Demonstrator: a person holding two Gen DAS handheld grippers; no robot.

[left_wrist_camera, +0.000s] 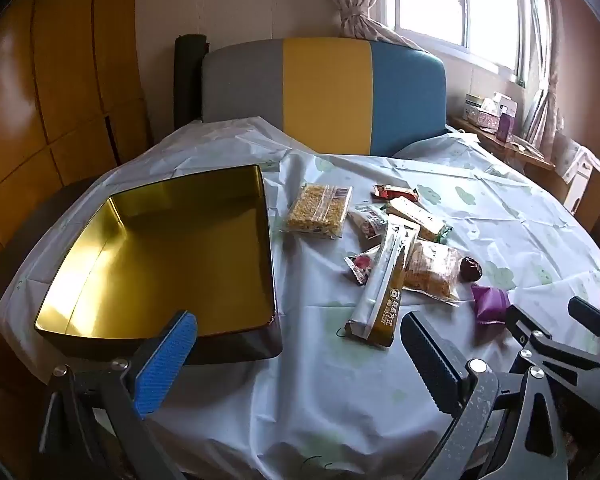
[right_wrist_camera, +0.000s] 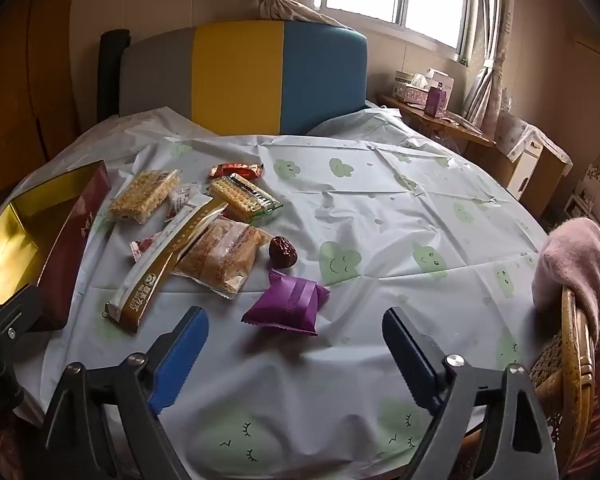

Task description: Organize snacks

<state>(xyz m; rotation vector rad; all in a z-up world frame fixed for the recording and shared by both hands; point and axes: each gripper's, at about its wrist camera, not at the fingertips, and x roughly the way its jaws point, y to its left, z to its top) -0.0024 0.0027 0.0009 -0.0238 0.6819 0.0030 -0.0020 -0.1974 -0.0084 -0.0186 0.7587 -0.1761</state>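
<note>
An open tin box [left_wrist_camera: 236, 354] with a gold inside [right_wrist_camera: 82, 216] sits at the table's left, nothing in it. Right of it lies a heap of wrapped snacks: a long white and gold stick pack [left_wrist_camera: 384, 284] [right_wrist_camera: 168, 258], a yellow noodle-like block [left_wrist_camera: 320, 210] [right_wrist_camera: 144, 196], a clear bag of brown cake [left_wrist_camera: 432, 276] [right_wrist_camera: 222, 258], a red date [left_wrist_camera: 471, 268] [right_wrist_camera: 283, 252] and a purple packet [left_wrist_camera: 490, 304] [right_wrist_camera: 288, 306]. My left gripper [left_wrist_camera: 300, 346] is open near the box's front corner. My right gripper [right_wrist_camera: 296, 340] is open just short of the purple packet. Neither holds anything.
A pale tablecloth [right_wrist_camera: 400, 216] with green cloud prints covers the round table. A grey, yellow and blue headboard [right_wrist_camera: 240, 80] stands behind it. A rattan chair [right_wrist_camera: 572, 344] with a pink cloth [right_wrist_camera: 580, 264] is at the right edge; a wooden side table [right_wrist_camera: 432, 120] holds boxes.
</note>
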